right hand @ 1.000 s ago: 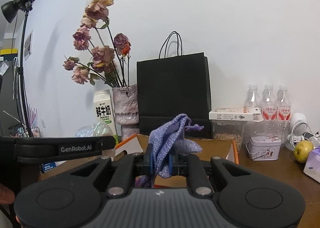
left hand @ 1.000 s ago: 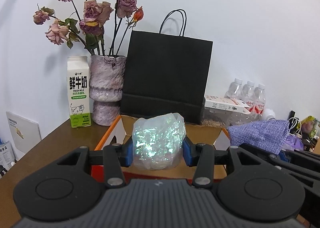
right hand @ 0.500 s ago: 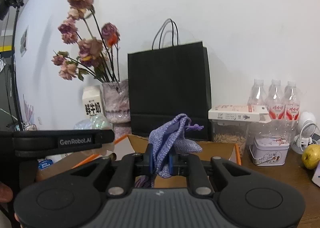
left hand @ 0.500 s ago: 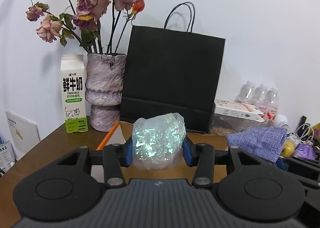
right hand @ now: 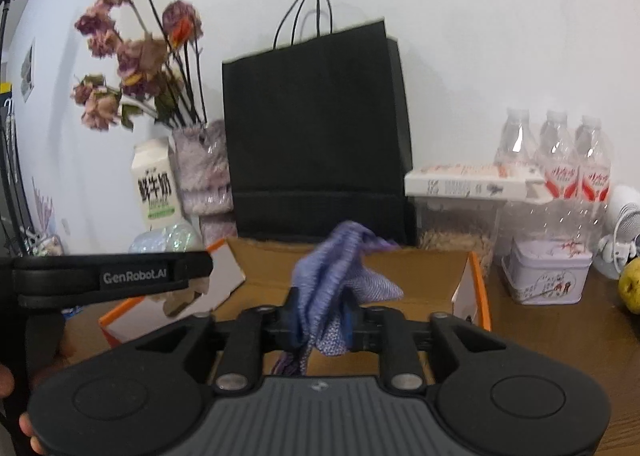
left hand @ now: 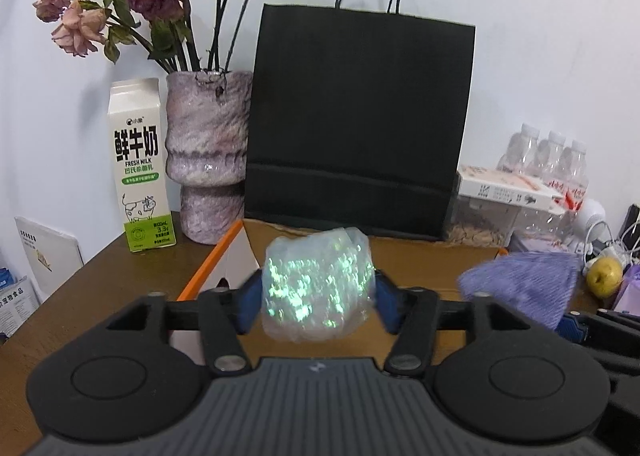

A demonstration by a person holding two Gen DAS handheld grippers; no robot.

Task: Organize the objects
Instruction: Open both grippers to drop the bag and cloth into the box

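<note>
The right claw (right hand: 320, 326), its jaws just opening, has the purple knit pouch (right hand: 340, 288) between them above the cardboard box (right hand: 432, 268)

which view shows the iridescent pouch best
The left wrist view: the iridescent pouch sits centred, filling the gap between the tongs. In the right wrist view the pouch is just a sliver behind the other gripper.

Left gripper (left hand: 318, 302): jaws have just been opening; blue pads now stand clear of the crumpled iridescent plastic bundle (left hand: 318, 288) between them.
Right gripper (right hand: 320, 326): jaws have just been opening; the purple woven cloth pouch (right hand: 340, 288) sags between them.
Open orange-edged cardboard box (right hand: 478, 288): closer beneath both grippers than before.
</note>
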